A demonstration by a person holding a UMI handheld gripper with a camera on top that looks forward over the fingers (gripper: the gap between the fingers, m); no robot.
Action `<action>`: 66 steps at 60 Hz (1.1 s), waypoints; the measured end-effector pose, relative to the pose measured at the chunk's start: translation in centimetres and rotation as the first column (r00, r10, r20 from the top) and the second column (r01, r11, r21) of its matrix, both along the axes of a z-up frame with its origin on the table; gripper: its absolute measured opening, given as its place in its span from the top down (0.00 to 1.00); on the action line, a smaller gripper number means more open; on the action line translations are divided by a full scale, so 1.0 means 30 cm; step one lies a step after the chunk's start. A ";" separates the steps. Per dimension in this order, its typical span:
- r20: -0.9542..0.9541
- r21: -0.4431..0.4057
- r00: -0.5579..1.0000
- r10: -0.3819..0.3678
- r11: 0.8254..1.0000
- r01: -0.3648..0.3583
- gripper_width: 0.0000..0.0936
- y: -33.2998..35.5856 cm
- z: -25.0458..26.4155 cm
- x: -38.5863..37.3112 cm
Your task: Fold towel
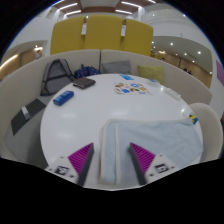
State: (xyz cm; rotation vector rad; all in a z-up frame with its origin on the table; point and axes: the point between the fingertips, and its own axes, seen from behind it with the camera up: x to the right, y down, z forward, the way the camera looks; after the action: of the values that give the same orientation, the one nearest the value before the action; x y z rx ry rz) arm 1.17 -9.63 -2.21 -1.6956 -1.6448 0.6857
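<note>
**Towel waits between your open fingers on a round white table**

An office room with yellow panels (100, 35) and ceiling lights surrounds a round white table (90, 120). Your gripper (113, 160) hangs low over its near edge, fingers parted, purple pads (82, 157) facing inward, clamped on nothing. The pale towel (150, 135) lies flat on the table, one part running between your fingers and the rest spreading ahead and right. Beyond it sit a blue object (64, 98), a dark notebook (84, 84) and scattered cards (131, 86)
</note>
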 end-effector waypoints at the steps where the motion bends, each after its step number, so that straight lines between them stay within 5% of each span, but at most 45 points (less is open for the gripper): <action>1: -0.004 -0.014 1.000 0.006 1.000 -0.006 0.47 -0.011 -0.005 -0.014; 5: -0.005 0.078 0.999 -0.051 0.996 0.052 0.97 0.074 0.000 -0.022; 10: 0.030 0.093 0.999 -0.029 0.995 0.026 0.98 0.059 0.000 -0.018; 16: 0.045 -0.049 0.999 0.010 0.999 -0.007 0.98 -0.018 0.072 -0.014; 25: -0.006 -0.134 0.999 -0.032 0.990 0.031 0.98 0.147 0.296 -0.008; 33: -0.021 -0.109 0.995 -0.097 0.990 0.094 0.96 0.476 0.406 -0.005; 42: 0.029 -0.050 0.990 -0.135 0.989 0.136 0.95 0.822 0.311 0.011; 44: 0.057 -0.050 0.991 -0.123 0.991 0.126 0.87 0.868 0.266 0.012; 52: 0.155 -0.064 0.983 -0.099 0.992 0.110 0.03 0.984 0.164 0.060; 54: 0.156 -0.050 0.982 -0.103 0.992 0.112 0.12 1.011 0.184 0.071; 66: 0.202 -0.059 0.976 -0.079 0.994 0.093 0.07 0.995 0.519 0.270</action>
State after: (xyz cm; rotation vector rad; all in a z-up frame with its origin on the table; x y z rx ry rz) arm 9.27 20.23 13.37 -1.9263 -1.6879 0.5501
